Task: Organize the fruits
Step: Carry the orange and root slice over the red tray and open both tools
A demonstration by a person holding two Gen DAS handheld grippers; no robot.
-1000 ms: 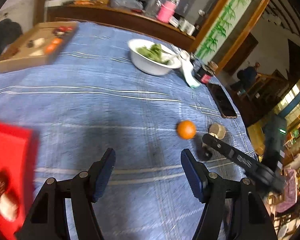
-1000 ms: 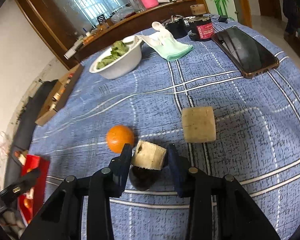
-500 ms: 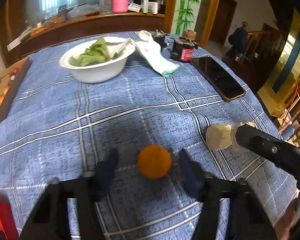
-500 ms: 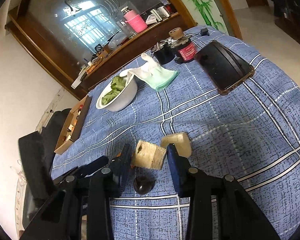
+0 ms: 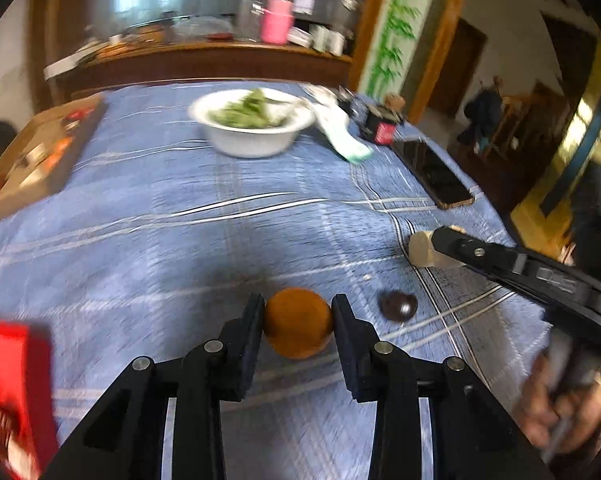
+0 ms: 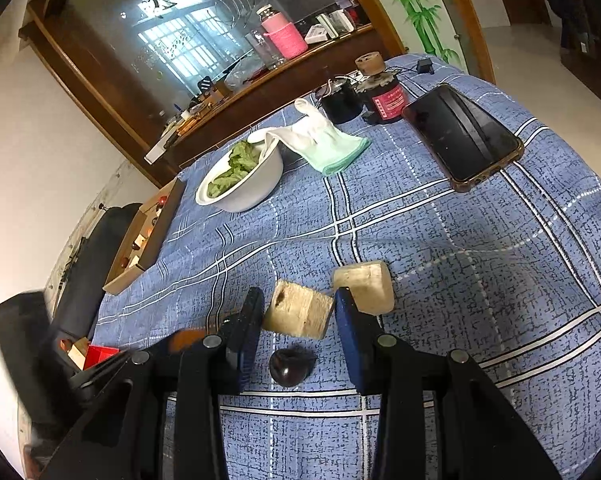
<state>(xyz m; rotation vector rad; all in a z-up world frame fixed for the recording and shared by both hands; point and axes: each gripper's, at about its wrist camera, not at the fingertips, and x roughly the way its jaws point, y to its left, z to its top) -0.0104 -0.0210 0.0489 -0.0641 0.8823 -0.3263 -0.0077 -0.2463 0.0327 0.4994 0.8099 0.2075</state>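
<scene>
My left gripper (image 5: 297, 322) is shut on an orange (image 5: 298, 323) just above the blue checked tablecloth (image 5: 220, 220). My right gripper (image 6: 299, 312) is shut on a pale cube with a hole (image 6: 298, 314) and holds it above the cloth. A dark round fruit (image 6: 289, 368) lies on the cloth below the cube; it also shows in the left wrist view (image 5: 398, 306) right of the orange. A second pale cube (image 6: 366, 286) sits on the cloth just beyond the right finger. The right gripper's arm (image 5: 520, 268) shows at the right of the left wrist view.
A red box (image 5: 12, 392) sits at the near left. A cardboard tray (image 5: 36, 156) with small items lies far left. A white bowl of greens (image 6: 240, 180), a glove (image 6: 320, 144), a phone (image 6: 462, 136) and a red-labelled jar (image 6: 382, 96) stand at the back.
My left gripper has closed its fingers on the orange and swung slightly left. My right gripper has lifted the holed cube a little higher above the dark fruit.
</scene>
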